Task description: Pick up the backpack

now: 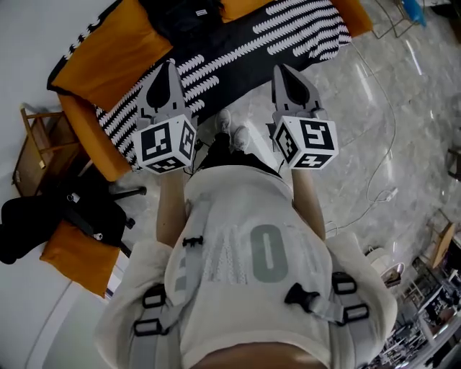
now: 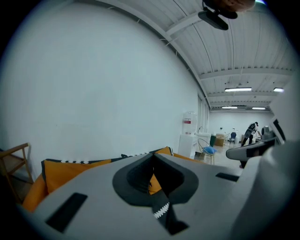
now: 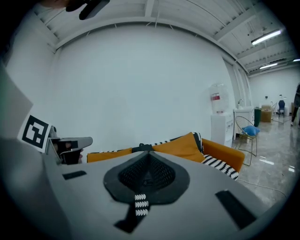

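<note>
A black backpack (image 1: 181,16) lies at the back of an orange sofa (image 1: 108,50), on a black blanket with white patterns (image 1: 245,43). The right gripper view shows the backpack (image 3: 140,148) as a dark shape just beyond the jaw tips. Both grippers are held side by side in front of the sofa, short of the backpack. My left gripper (image 1: 171,67) is shut with nothing in it, its jaw tips (image 2: 153,157) meeting over the sofa. My right gripper (image 1: 278,70) is also shut and empty (image 3: 149,154).
A wooden chair (image 1: 32,148) stands left of the sofa. Black gear (image 1: 50,216) and an orange cushion (image 1: 75,256) lie at the lower left. A white cable (image 1: 389,144) trails over the marble floor. A water dispenser (image 3: 220,119) and a wire chair (image 3: 246,131) stand to the right.
</note>
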`<action>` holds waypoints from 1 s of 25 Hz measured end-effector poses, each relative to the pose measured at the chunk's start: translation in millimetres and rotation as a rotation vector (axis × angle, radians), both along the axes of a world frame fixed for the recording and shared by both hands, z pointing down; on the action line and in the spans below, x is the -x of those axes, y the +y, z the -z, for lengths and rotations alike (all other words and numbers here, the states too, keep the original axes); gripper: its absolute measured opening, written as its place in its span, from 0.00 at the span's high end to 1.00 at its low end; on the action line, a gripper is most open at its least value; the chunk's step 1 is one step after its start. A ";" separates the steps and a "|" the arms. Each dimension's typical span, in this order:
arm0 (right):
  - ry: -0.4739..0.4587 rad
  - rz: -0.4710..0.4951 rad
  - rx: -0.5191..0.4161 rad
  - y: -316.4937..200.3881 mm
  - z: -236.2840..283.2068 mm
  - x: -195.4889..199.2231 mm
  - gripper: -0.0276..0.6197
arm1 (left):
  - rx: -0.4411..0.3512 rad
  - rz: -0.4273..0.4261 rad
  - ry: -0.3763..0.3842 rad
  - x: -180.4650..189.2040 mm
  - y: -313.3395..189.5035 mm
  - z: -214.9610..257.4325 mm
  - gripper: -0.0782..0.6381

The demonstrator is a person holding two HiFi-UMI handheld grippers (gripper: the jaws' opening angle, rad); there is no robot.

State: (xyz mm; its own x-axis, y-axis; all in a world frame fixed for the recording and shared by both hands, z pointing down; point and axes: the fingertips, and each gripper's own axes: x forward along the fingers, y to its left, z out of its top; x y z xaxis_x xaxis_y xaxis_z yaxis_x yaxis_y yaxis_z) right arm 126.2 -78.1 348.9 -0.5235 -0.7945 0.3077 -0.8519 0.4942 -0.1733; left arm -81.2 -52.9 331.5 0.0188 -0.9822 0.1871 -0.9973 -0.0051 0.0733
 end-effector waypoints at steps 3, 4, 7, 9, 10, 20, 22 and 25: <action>0.007 0.021 -0.017 -18.8 6.0 19.8 0.95 | -0.012 0.010 -0.025 15.7 -14.8 4.9 0.86; 0.011 0.033 -0.024 -24.7 8.0 28.3 0.95 | -0.013 0.022 -0.021 22.8 -18.2 5.0 0.86; 0.028 0.092 -0.054 -41.9 15.7 55.9 0.95 | -0.026 0.078 0.009 46.2 -24.8 4.5 0.86; 0.039 0.123 -0.073 -49.5 19.3 74.2 0.95 | -0.034 0.105 0.014 63.3 -27.3 3.6 0.86; 0.042 0.136 -0.080 -52.4 20.0 83.5 0.95 | -0.038 0.118 0.006 72.8 -28.1 3.0 0.86; 0.023 0.301 -0.140 -104.0 26.4 146.6 0.95 | -0.068 0.308 -0.009 121.0 -30.0 7.0 0.86; 0.002 0.331 -0.185 -118.8 34.4 157.6 0.95 | -0.088 0.348 -0.019 128.8 -33.2 9.5 0.86; -0.019 0.392 -0.209 -132.0 40.4 169.6 0.95 | -0.101 0.438 -0.008 139.6 -32.0 11.1 0.86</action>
State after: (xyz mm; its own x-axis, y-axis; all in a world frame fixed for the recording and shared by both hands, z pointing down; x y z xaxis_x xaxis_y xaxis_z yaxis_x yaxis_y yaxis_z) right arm -43.3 -210.1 308.5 -0.8017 -0.5790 0.1487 -0.5907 0.8054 -0.0493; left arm -220.8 -84.9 320.4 -0.4042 -0.9104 0.0881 -0.9074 0.4113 0.0863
